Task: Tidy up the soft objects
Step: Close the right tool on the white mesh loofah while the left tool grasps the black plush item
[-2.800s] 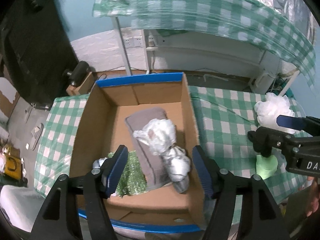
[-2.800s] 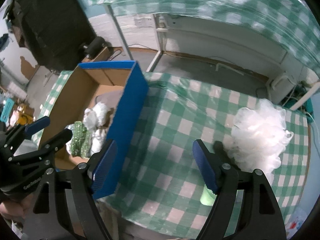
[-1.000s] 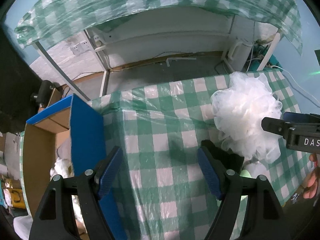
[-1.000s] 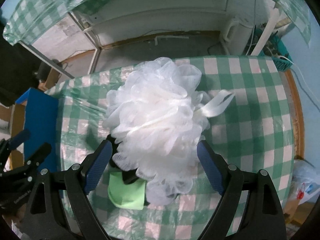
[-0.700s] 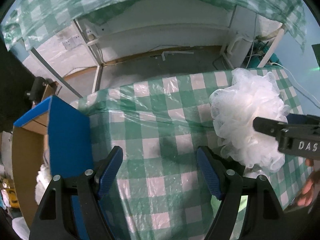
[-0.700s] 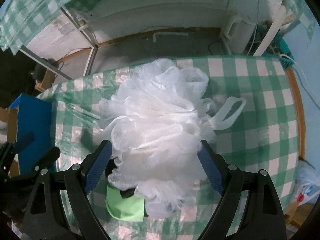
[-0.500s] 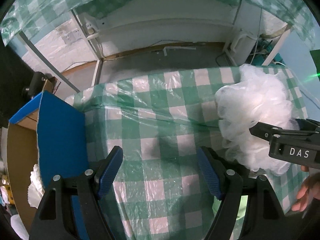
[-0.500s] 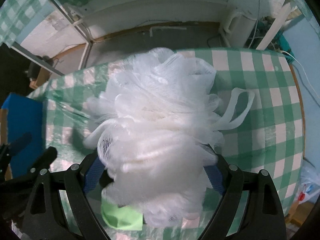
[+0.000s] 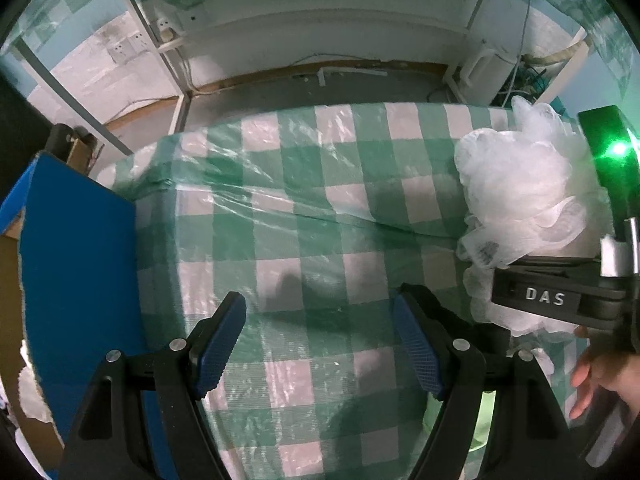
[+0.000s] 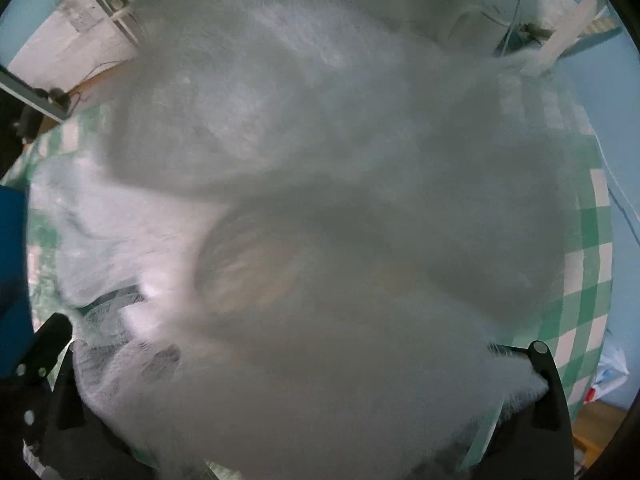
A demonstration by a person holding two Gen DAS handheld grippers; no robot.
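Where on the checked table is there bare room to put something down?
The checked cloth is bare between the blue-sided box and the white mesh puff, including under the open left tongs. The puff's side is crowded: right tongs and something green.

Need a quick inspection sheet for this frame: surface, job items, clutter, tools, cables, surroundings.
Surface: green-and-white checked tablecloth under wrinkled clear plastic.
Job's things: white mesh bath pouf on the table's right side; it fills the right wrist view. Cardboard box with blue edge at the table's left.
Clutter: pale green object, mostly hidden behind the left tool's finger.
Tools: left tool open above bare cloth, nothing between its fingers. Right tool pushed down over the pouf, jaws opening; pads hidden by mesh.
Cables: wires along the far wall.
Surroundings: wall sockets; grey floor.
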